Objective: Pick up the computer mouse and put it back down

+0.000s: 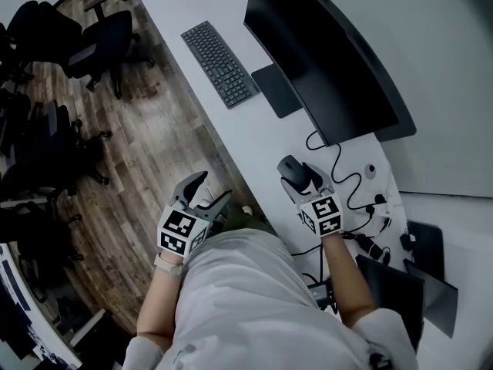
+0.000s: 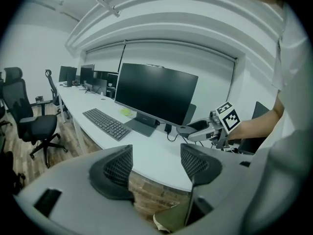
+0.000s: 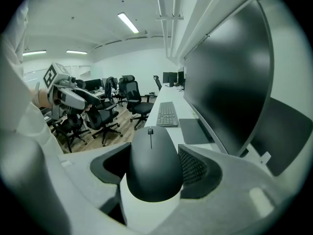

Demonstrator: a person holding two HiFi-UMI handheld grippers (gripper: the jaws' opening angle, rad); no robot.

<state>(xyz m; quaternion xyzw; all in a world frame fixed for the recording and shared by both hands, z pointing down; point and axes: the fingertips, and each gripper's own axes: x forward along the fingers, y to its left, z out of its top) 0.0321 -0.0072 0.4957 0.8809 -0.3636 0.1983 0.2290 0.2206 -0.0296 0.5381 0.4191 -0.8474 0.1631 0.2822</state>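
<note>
Head view: the right gripper (image 1: pixel 302 180) reaches over the white desk (image 1: pixel 250 141), just beside the monitor's (image 1: pixel 323 60) near corner, with the black mouse (image 1: pixel 290 168) between its 2 jaws. The left gripper (image 1: pixel 206 193) hangs over the wood floor (image 1: pixel 154 153).

Left gripper view: its jaws stand apart, with nothing between them.

Right gripper view: the jaws are closed against the mouse's sides.

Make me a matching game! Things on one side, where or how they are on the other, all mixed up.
Things:
1 mouse
2 keyboard
3 monitor
4 left gripper

Places or states:
a open, empty, over the floor
b between the right gripper's jaws
c flat on the desk
d standing, screen dark

Pairs: 1-b, 2-c, 3-d, 4-a
</note>
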